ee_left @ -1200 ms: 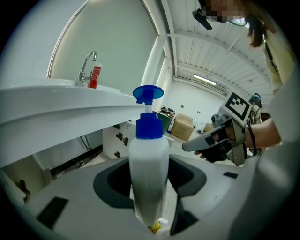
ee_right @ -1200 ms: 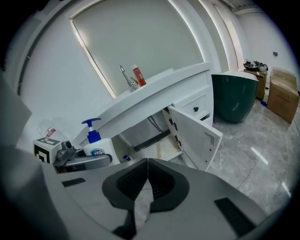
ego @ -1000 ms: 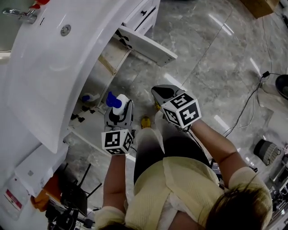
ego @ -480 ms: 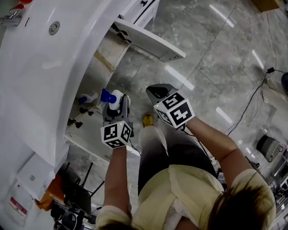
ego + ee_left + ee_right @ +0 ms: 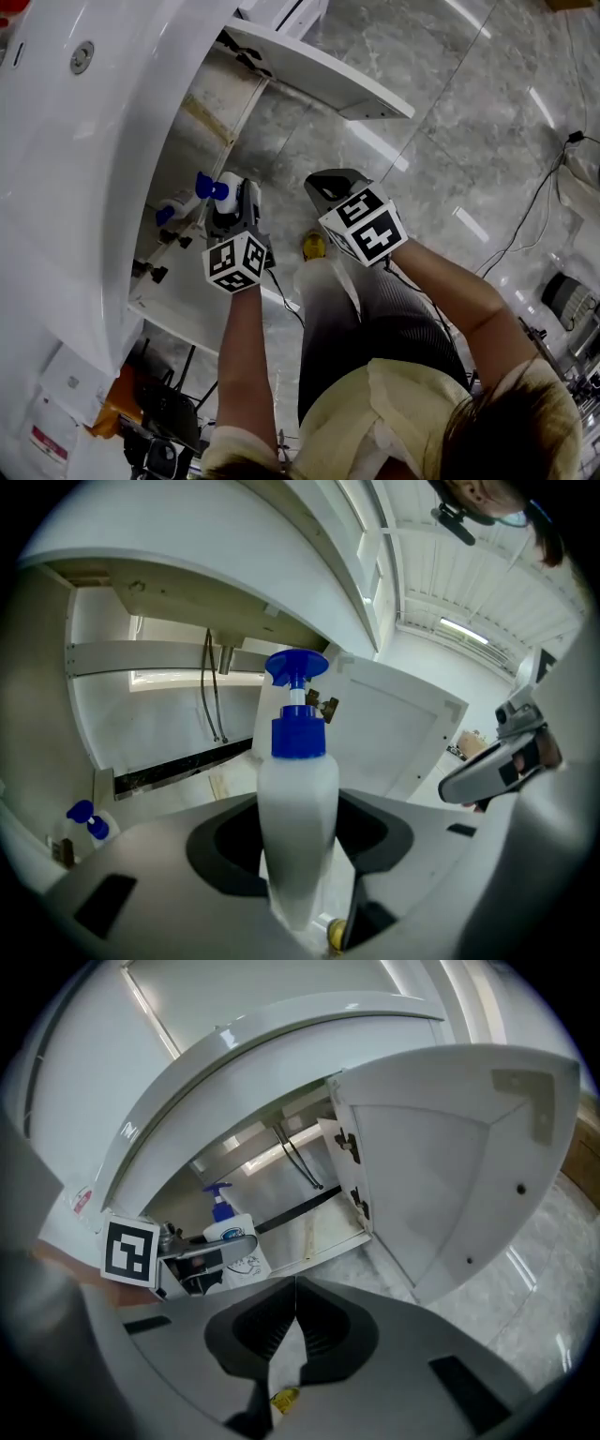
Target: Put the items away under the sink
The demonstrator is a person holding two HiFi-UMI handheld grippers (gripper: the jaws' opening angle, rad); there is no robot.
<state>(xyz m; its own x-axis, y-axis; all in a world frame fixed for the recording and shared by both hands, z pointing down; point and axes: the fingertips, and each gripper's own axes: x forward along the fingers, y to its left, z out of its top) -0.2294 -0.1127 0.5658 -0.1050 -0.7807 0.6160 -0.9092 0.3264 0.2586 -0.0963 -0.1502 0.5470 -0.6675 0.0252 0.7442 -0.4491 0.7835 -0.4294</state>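
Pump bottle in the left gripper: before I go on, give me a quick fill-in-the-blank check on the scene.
1. The left gripper is shut on a white pump bottle whose pump head is ____.
2. The right gripper, jaws together, holds ____.
3. The cabinet door stands ____.
4. In the left gripper view, a second blue-topped bottle sits in the cabinet, to the held bottle's ____.

Missing words: blue; nothing; open; left.
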